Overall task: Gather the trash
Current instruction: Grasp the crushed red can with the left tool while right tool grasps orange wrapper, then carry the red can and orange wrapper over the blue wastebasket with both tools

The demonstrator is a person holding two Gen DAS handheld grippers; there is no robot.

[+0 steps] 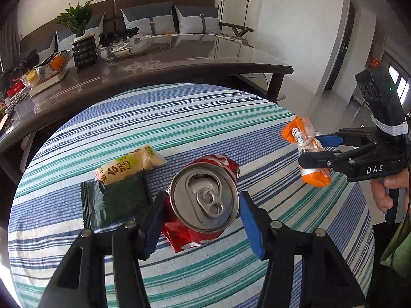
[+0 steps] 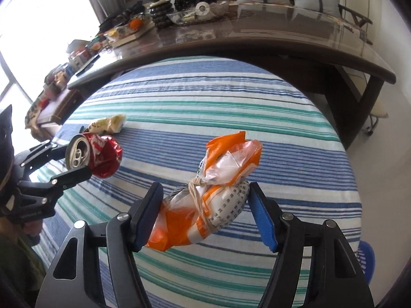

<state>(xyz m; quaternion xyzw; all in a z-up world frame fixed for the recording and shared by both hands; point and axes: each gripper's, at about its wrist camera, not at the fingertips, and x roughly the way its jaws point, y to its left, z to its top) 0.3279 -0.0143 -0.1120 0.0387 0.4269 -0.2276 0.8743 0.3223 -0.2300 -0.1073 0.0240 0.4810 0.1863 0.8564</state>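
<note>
Left tool (image 1: 200, 220) clamped on crushed red can (image 1: 204, 197), lifted above striped surface (image 1: 179, 118). Right tool (image 2: 205, 213) clamped on orange plastic bag (image 2: 221, 192), also off the surface. Yellow wrapper (image 1: 128, 164) and green wrapper (image 1: 115, 200) lying flat there.

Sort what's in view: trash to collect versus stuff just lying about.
Trash: crushed red can, orange bag, yellow wrapper, green wrapper.
Lying about: potted plant, tape roll, cushions, glass dish.

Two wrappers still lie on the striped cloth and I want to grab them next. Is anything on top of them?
Nothing covers the cream wrapper; it overlaps the dark green wrapper. Both jaws are full: crushed can, orange bag.
</note>
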